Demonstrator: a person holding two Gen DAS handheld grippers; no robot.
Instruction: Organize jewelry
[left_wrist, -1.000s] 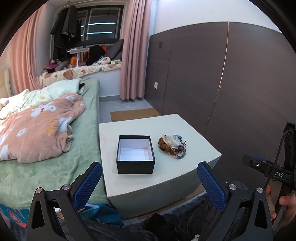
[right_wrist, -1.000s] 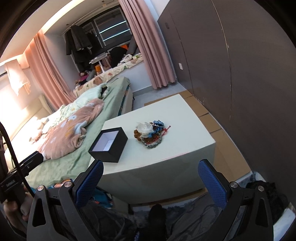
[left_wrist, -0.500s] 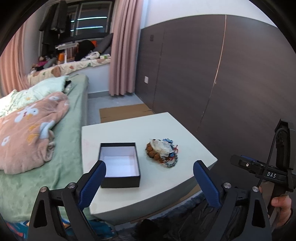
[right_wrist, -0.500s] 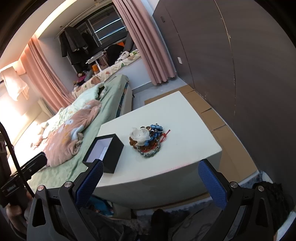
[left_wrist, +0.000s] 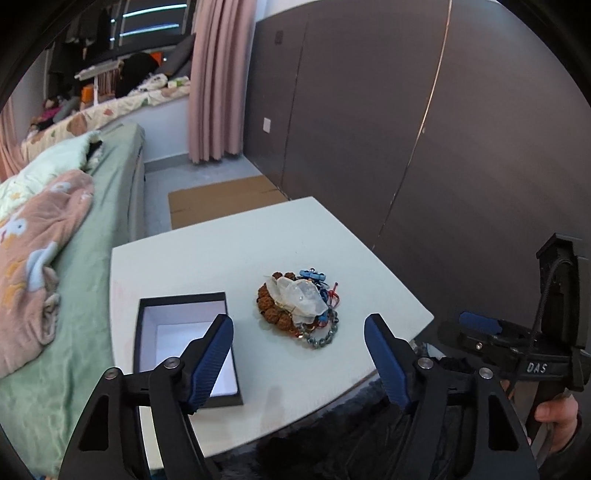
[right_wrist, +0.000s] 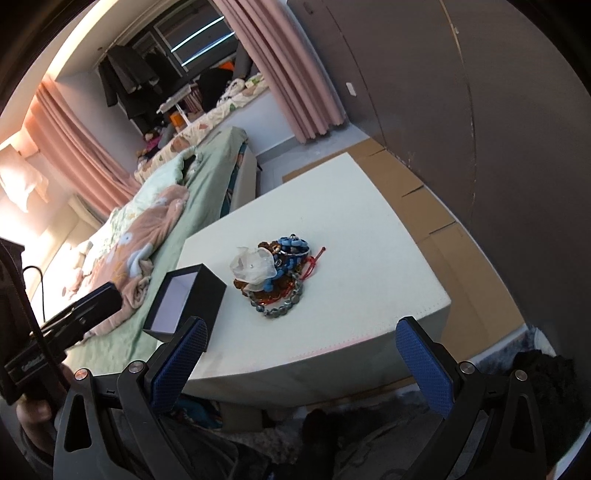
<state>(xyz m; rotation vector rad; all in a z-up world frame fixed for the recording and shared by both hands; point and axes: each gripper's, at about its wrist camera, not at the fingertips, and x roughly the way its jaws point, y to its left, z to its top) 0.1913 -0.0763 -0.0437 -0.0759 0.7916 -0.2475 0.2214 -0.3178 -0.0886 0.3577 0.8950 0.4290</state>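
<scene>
A pile of jewelry (left_wrist: 299, 304) lies on the pale table (left_wrist: 236, 254): brown bead bracelet, grey bead bracelet, blue and red cords, a clear crystal-like piece on top. It also shows in the right wrist view (right_wrist: 275, 275). An open black box (left_wrist: 184, 332) with a white inside stands left of the pile; it also shows in the right wrist view (right_wrist: 184, 297). My left gripper (left_wrist: 297, 332) is open and empty, above the table's near edge, just short of the pile. My right gripper (right_wrist: 299, 336) is open and empty, in front of the table's near edge.
A bed (left_wrist: 59, 229) with a green sheet and a pink blanket (left_wrist: 33, 236) adjoins the table's left side. A dark wardrobe wall (left_wrist: 424, 129) stands at the right. Flat cardboard (left_wrist: 218, 199) lies on the floor behind the table. A dark rug (right_wrist: 517, 369) lies below the table's front.
Both grippers have moved forward toward the table. The left one now hangs over the near edge by the box and pile. Box and jewelry have not moved.
</scene>
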